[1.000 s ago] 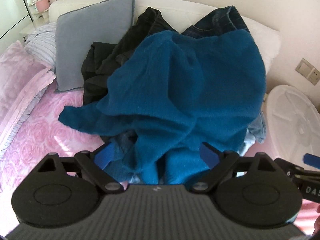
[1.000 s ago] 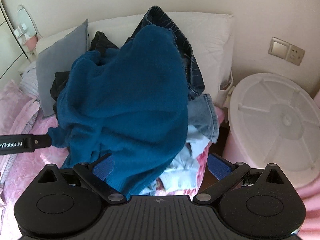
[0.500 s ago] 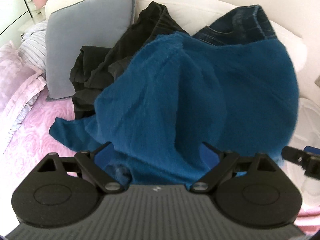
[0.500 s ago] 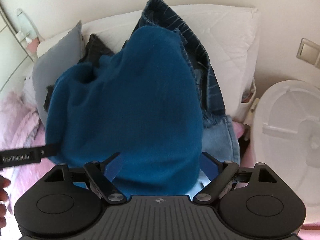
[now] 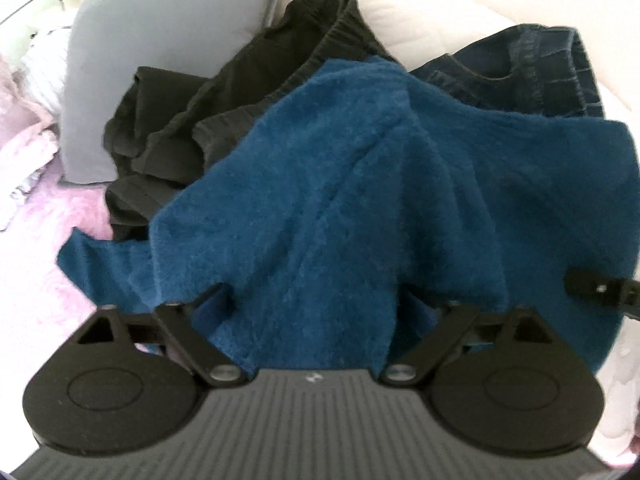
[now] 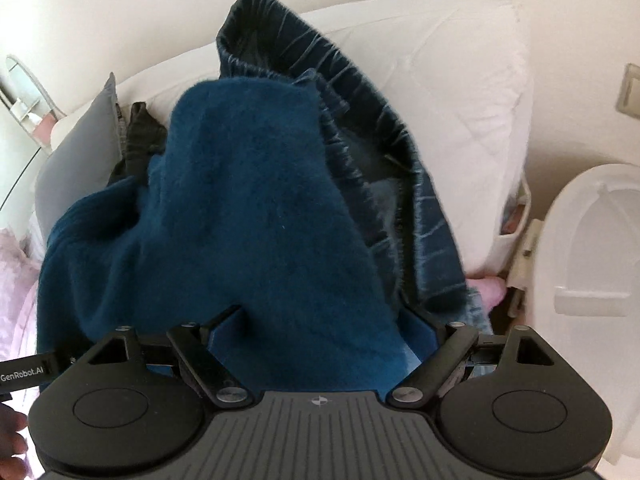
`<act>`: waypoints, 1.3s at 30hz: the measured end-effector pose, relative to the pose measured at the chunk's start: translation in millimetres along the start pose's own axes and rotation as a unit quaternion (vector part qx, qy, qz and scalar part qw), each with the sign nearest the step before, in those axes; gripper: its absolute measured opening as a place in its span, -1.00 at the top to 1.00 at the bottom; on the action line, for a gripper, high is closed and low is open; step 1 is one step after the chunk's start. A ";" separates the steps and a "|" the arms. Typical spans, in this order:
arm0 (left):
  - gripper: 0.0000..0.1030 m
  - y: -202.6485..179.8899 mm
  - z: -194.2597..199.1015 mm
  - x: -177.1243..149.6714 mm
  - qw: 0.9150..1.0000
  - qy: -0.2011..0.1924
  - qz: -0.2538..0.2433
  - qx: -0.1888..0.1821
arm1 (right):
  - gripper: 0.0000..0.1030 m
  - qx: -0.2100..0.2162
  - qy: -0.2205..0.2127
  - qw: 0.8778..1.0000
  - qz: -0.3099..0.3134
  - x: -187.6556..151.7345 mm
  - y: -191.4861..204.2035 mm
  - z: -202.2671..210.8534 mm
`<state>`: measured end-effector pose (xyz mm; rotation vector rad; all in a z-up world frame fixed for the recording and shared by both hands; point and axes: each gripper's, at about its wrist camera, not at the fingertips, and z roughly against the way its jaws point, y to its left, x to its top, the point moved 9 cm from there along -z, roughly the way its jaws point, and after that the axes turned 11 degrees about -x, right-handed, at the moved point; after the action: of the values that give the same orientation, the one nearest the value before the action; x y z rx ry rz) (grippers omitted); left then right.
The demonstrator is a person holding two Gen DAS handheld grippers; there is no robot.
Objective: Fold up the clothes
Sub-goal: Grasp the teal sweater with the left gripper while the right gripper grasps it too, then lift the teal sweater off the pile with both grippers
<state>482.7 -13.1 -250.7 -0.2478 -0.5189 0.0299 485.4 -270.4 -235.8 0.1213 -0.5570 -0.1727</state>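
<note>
A fuzzy teal blue sweater (image 5: 352, 184) lies on top of a heap of clothes on the bed and also fills the right wrist view (image 6: 240, 216). My left gripper (image 5: 316, 300) is open, its fingers set wide on either side of the sweater's near fold. My right gripper (image 6: 324, 320) is open too, astride the sweater's right end. Black trousers (image 5: 224, 104) lie behind the sweater on the left. Dark denim jeans (image 5: 528, 64) lie behind it on the right, seen also in the right wrist view (image 6: 352, 112).
A grey cushion (image 5: 160, 52) and a white pillow (image 6: 460, 120) lean at the bed's head. A pink bedspread (image 5: 44, 248) is to the left. A white round plastic lid or table (image 6: 592, 264) stands beside the bed on the right.
Both grippers have moved forward into the clothes heap, so the sweater now lies between each pair of open fingers. The heap itself has not shifted.
</note>
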 end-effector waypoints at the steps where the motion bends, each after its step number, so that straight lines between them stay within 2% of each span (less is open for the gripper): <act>1: -0.30 -1.3 0.6 0.0 1.000 -0.004 -0.001 -0.013 | -0.67 0.001 0.000 1.000 0.004 0.3 1.7 -2.4; 2: -0.24 -1.8 1.8 0.3 1.000 -0.006 -0.004 -0.018 | -0.48 -0.001 -0.007 1.000 0.014 0.8 4.0 -0.9; 4: 0.06 -2.4 7.0 0.5 1.000 -0.011 -0.008 -0.028 | 0.04 -0.027 -0.012 0.998 0.047 1.5 7.7 2.1; 5: 0.14 -2.6 11.0 0.4 0.999 -0.015 -0.010 -0.033 | 0.23 -0.028 -0.018 0.998 0.057 1.9 10.4 6.4; 6: 0.35 -2.8 15.0 0.2 0.999 -0.019 -0.012 -0.038 | 0.56 -0.023 -0.019 0.997 0.066 1.1 15.1 12.4; 7: 0.59 -2.4 21.4 -0.7 0.999 -0.025 -0.015 -0.040 | 0.58 -0.018 -0.019 0.997 0.075 0.1 20.0 18.5; 8: 0.74 -2.0 28.0 -1.7 0.998 -0.031 -0.019 -0.042 | 0.60 -0.021 -0.025 0.996 0.088 -1.1 25.4 25.5; 9: 0.80 -1.6 34.6 -2.6 0.998 -0.036 -0.022 -0.044 | 0.62 -0.020 -0.036 0.993 0.107 -2.6 31.9 33.7; 12: 0.81 4.7 55.7 -7.3 0.997 -0.055 -0.028 -0.038 | 0.65 0.000 -0.053 0.991 0.125 -5.3 46.4 56.7; 17: 0.81 31.8 106.5 -15.2 0.994 -0.104 0.009 -0.030 | 0.65 0.049 -0.083 0.984 0.150 -1.7 80.0 94.8; 19: 0.81 45.3 130.0 -18.6 0.991 -0.128 0.028 -0.026 | 0.65 0.074 -0.094 0.980 0.160 -0.6 99.7 111.3; 22: 0.82 78.7 177.8 -40.0 0.983 -0.172 0.071 0.000 | 0.66 0.117 -0.110 0.970 0.184 -5.4 140.6 134.2; 26: 0.82 124.0 242.9 -70.2 0.965 -0.228 0.127 0.035 | 0.66 0.180 -0.122 0.951 0.218 -21.4 200.7 169.5; 29: 0.82 157.6 298.3 -105.2 0.945 -0.271 0.169 0.068 | 0.66 0.232 -0.134 0.929 0.255 -43.7 251.8 202.7; 34: 0.82 203.8 414.2 -186.3 0.907 -0.333 0.214 0.142 | 0.66 0.324 -0.141 0.882 0.314 -106.1 342.8 271.3; 39: 0.82 228.4 555.3 -256.1 0.872 -0.379 0.215 0.224 | 0.66 0.415 -0.143 0.834 0.335 -176.4 420.0 346.1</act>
<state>-6.4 311.0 35.4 0.1285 -1.2119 0.7009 207.5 151.6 32.6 0.7440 -0.9156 0.7716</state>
